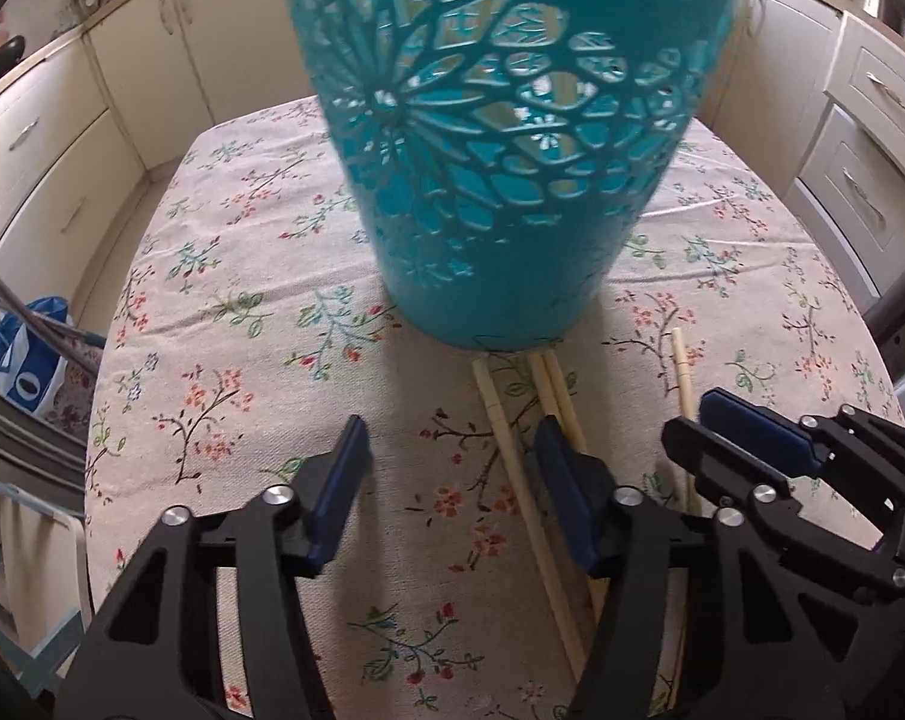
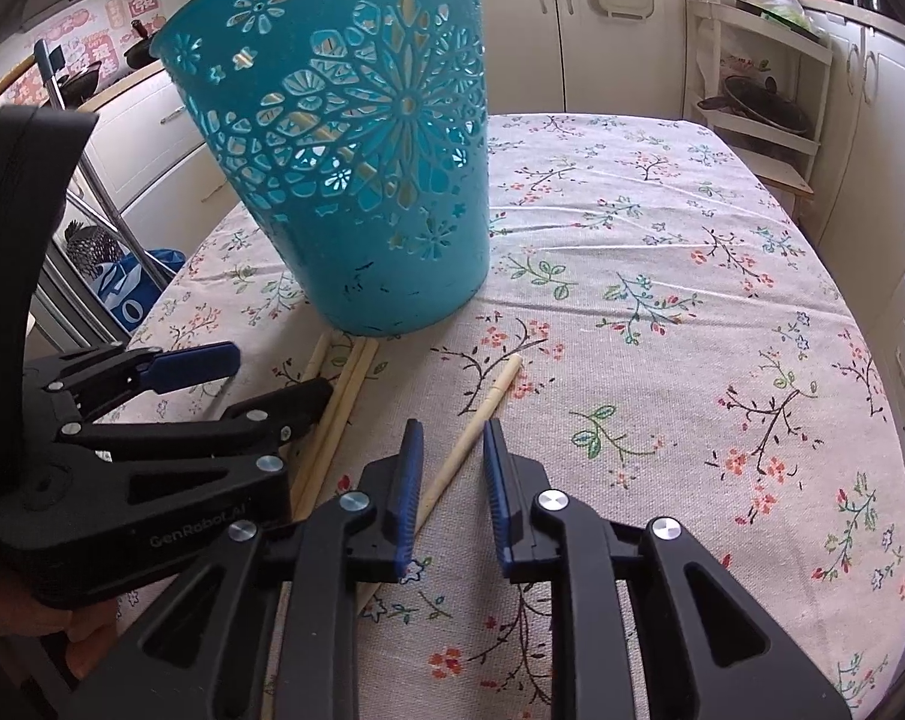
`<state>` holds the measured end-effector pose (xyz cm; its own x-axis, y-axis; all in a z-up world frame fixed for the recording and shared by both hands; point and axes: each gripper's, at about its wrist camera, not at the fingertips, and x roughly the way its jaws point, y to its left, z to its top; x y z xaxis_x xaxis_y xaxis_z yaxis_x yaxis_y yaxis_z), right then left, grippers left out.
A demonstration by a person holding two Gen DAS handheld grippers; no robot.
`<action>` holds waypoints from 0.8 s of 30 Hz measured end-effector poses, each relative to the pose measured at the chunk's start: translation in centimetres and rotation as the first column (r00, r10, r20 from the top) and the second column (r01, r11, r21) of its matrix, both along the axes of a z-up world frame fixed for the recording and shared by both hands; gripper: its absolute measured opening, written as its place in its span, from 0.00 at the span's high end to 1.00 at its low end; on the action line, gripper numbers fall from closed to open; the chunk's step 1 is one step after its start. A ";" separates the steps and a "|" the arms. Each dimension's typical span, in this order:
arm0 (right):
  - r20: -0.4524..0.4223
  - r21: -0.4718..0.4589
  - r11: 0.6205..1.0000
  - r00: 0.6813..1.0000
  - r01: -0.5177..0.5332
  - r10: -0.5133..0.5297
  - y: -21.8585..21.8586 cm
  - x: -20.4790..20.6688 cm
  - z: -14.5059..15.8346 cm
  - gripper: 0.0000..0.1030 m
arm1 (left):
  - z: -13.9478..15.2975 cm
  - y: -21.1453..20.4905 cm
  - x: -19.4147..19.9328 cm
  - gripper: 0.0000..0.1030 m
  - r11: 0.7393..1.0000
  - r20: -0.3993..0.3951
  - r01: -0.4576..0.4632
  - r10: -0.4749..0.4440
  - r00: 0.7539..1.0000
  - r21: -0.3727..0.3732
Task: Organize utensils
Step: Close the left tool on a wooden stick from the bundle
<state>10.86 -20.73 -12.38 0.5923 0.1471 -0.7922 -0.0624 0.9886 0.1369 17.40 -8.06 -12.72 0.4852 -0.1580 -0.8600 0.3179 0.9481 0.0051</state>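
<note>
Black tongs (image 2: 449,456); pale slender chopsticks (image 2: 332,420)

What we cannot make out

We lose the bin's (image 1: 500,138) rim past the top edge in the left wrist view. The chopsticks' (image 1: 548,480) near ends run under the left gripper (image 1: 452,444), and their far tips slip beneath the bin. Wall stickers (image 2: 101,42) at far left blur beyond reading.

basket (image 2: 356,180): we see teal plastic, cut through with flower and petal openwork
tablecloth (image 2: 662,276): we see beige cloth printed with red blossoms, green leaves, dark twigs
chopsticks (image 1: 506,438): pale wood
gripper pads (image 2: 407,480): blue on black frames
cabinets (image 2: 608,36): cream
bag (image 1: 26,360), at nine o'clock: blue and white
</note>
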 end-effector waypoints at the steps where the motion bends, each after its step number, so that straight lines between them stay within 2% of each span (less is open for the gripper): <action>1: 0.002 -0.023 1.000 1.000 -0.005 0.005 0.2 0.0 0.0 0.82 | 0.0 -0.2 -0.1 0.55 1.000 0.004 0.011 -0.011 1.000 0.001; 5: 0.005 -0.103 0.994 1.000 -0.026 0.027 1.0 -0.1 0.1 0.86 | 0.0 -0.3 0.0 0.58 0.999 0.005 0.042 -0.042 0.999 -0.001; 8: 0.002 -0.128 0.991 0.999 -0.035 0.035 0.8 0.0 0.1 0.87 | 0.1 -0.6 0.0 0.64 0.997 0.002 0.082 -0.082 0.997 -0.002; 12: -0.005 -0.141 0.989 0.999 -0.042 0.042 0.0 -0.1 0.2 0.90 | 0.4 -1.4 -0.3 0.83 0.984 -0.003 0.178 -0.178 0.984 0.006; 13: -0.008 -0.137 0.990 0.999 -0.039 0.039 -0.4 -0.1 0.3 0.90 | 0.4 -1.6 -0.4 0.85 0.980 -0.003 0.197 -0.197 0.980 0.013; 24: -0.009 -0.135 0.991 1.000 -0.007 0.006 -0.8 0.0 0.1 0.89 | 0.5 -2.8 -1.4 0.93 0.948 0.002 0.314 -0.315 0.949 0.045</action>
<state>10.91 -21.53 -12.25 0.5845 0.0424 -0.8103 -0.0679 0.9977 0.0033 15.96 -10.81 -12.21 0.4245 -0.2663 -0.8654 0.5995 0.7989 0.0483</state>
